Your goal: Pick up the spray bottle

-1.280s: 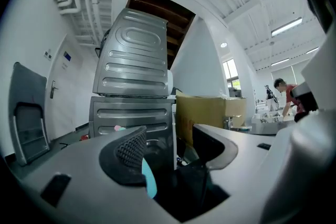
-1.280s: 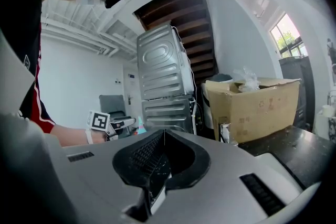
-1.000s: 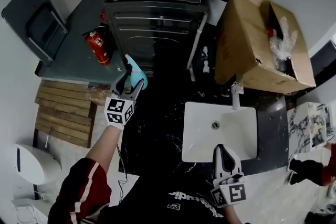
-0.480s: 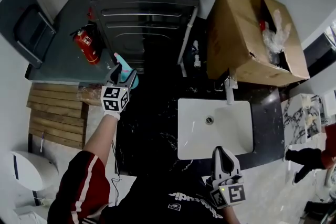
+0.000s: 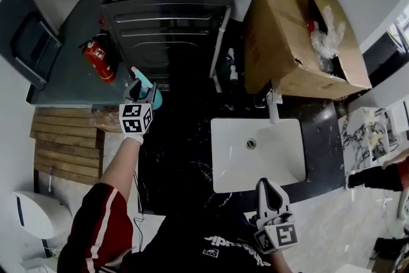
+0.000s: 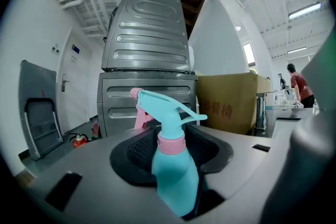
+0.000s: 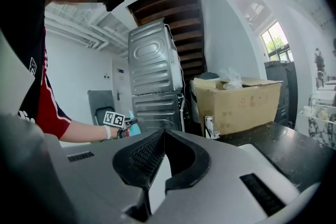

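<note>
Left gripper [image 5: 143, 94] closing round spray bottle [image 6: 176, 170] — right gripper [image 5: 269, 185] jaws together.

Left gripper [image 6: 172, 136] jaws closing with the spray bottle [image 6: 176, 176] between them. Its base is hidden from me behind the gripper body, and I can't tell whether the pads [image 6: 137, 150] press it yet. Head view: the marker cube [image 5: 135, 118] covers the bottle's lower part.

Left gripper [image 5: 141, 96], jaws closing around teal spray bottle [image 5: 144, 82], white sink [image 5: 281, 156], cardboard box [image 5: 275, 48]
</note>
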`<action>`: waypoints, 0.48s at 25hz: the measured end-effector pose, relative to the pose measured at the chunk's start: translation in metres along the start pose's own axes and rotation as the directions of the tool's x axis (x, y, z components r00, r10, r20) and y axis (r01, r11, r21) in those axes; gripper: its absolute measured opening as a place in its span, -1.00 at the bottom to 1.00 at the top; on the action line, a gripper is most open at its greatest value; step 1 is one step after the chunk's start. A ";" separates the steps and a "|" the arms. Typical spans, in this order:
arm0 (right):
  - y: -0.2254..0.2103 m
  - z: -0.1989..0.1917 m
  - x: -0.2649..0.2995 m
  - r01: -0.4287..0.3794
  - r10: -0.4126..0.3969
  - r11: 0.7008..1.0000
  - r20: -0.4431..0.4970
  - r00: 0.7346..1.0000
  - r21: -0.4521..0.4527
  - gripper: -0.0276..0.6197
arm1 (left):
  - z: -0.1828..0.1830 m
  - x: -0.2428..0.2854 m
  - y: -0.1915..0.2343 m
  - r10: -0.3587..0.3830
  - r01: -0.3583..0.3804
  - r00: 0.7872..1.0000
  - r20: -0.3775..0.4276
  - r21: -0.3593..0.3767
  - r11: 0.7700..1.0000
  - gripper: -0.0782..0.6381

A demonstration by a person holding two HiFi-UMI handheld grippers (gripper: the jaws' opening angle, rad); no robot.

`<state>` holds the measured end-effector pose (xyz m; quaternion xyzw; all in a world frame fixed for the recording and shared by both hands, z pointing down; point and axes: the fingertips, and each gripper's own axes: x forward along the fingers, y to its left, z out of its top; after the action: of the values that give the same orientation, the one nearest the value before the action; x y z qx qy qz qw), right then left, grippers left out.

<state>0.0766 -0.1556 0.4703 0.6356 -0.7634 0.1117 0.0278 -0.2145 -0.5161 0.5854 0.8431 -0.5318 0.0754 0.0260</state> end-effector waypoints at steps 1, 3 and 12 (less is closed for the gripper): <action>-0.001 -0.001 0.000 0.002 -0.002 1.000 -0.002 1.000 0.000 -0.80 | 0.000 0.001 0.000 0.000 0.000 1.000 0.000 -0.001 1.000 -0.27; 0.000 -0.003 -0.001 0.002 -0.002 1.000 -0.012 1.000 0.007 -0.80 | 0.001 0.000 0.000 0.003 -0.003 1.000 0.001 -0.007 1.000 -0.27; 0.000 -0.005 -0.001 -0.022 0.022 1.000 -0.018 1.000 0.007 -0.80 | 0.013 -0.008 -0.005 0.000 0.000 1.000 0.024 0.009 1.000 -0.32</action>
<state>0.0763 -0.1540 0.4750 0.6262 -0.7696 0.1203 0.0316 -0.2118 -0.5080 0.5717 0.8442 -0.5316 0.0675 0.0160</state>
